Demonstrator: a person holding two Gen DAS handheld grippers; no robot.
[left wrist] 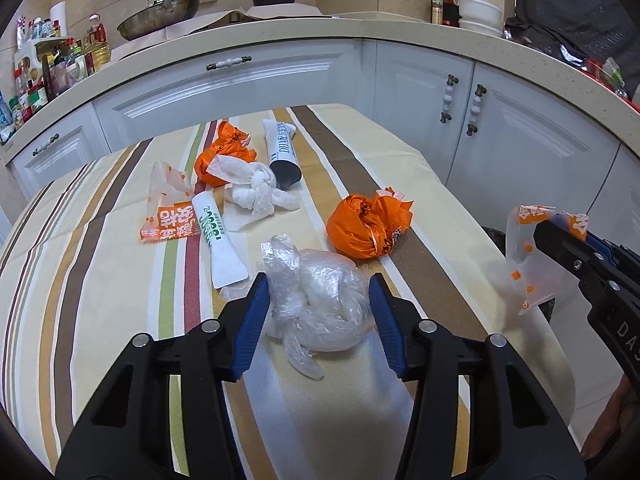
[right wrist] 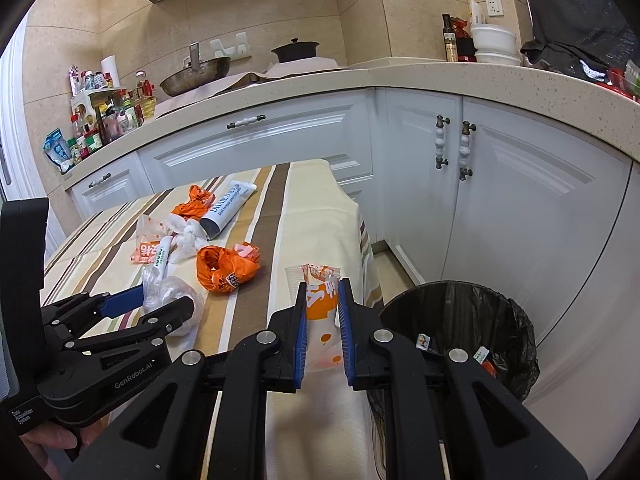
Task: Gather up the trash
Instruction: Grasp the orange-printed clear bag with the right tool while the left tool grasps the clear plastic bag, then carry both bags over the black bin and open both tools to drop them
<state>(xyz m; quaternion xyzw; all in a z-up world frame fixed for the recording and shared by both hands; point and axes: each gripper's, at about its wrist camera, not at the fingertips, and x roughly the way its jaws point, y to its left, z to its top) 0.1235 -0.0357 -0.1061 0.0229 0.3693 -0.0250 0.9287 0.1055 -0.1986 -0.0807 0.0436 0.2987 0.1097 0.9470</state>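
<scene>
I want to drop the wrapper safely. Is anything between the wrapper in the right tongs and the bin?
Nothing visible. The right tongs hold the wrapper over the table's edge, and the bin stands open just beside, lined with a black bag, with free air between them.

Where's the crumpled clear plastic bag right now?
The clear plastic bag lies on the striped tablecloth between the left tongs' fingers, just nearer than the orange bag.
</scene>
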